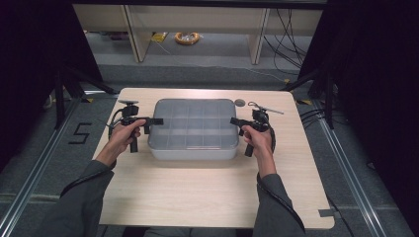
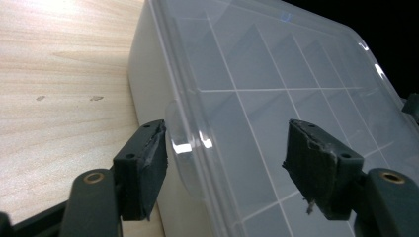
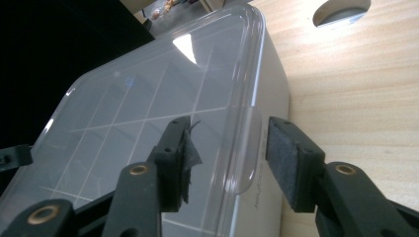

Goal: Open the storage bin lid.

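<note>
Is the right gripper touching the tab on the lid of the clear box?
Apart. In the right gripper view, the right gripper straddles the lid tab, with space showing on each side.

A laboratory-type recording space is indicated. A pale wooden table (image 1: pixel 212 197) is set on a grey floor (image 1: pixel 207 59), enclosed by black curtains (image 1: pixel 29 64) on both sides. Aluminium floor rails (image 1: pixel 29 182), a black marking reading "5" (image 1: pixel 80 133), loose black cables (image 1: pixel 289 39) and a coiled yellow cable (image 1: pixel 187 38) beneath light-coloured benches (image 1: pixel 197 19) are seen.
</note>
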The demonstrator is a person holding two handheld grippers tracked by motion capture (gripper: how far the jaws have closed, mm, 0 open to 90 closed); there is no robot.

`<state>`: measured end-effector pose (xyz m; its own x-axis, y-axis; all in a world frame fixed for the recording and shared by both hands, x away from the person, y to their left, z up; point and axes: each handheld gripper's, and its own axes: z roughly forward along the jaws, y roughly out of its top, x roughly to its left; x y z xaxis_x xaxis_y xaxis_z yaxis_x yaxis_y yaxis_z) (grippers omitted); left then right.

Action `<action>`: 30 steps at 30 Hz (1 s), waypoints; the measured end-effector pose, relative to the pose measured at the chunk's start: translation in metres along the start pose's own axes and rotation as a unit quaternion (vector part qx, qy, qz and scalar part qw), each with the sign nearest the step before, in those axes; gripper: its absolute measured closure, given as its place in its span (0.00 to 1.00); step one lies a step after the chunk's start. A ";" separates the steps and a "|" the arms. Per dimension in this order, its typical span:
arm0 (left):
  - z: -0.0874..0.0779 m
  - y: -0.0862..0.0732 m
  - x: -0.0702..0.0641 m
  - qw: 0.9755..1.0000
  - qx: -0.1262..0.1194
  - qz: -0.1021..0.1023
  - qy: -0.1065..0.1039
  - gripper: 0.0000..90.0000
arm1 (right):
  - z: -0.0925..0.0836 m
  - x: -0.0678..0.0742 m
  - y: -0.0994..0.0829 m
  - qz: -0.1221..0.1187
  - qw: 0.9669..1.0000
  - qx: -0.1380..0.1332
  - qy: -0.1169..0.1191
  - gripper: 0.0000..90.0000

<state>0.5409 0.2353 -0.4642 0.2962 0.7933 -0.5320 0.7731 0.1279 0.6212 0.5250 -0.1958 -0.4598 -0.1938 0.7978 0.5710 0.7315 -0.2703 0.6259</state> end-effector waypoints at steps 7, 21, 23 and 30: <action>-0.002 0.000 -0.002 1.000 -0.011 0.008 0.007 0.49 | 0.001 -0.004 -0.001 -0.016 1.000 -0.016 0.001 0.69; -0.026 0.004 -0.013 0.999 -0.042 0.023 0.004 0.62 | -0.017 0.005 -0.004 0.042 0.998 -0.050 0.017 0.79; -0.030 0.005 -0.015 0.999 -0.046 0.028 0.001 0.63 | -0.021 0.007 -0.003 0.042 0.997 -0.058 0.024 0.79; -0.045 0.006 -0.025 0.997 -0.061 0.039 -0.004 0.67 | -0.033 0.016 0.000 0.044 0.996 -0.072 0.041 0.78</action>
<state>0.5132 0.2435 -0.4209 0.3568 0.7993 -0.4836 0.6741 0.1382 0.7256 0.5001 -0.2004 -0.4331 -0.1903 0.7218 0.6654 0.6480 -0.4168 0.6374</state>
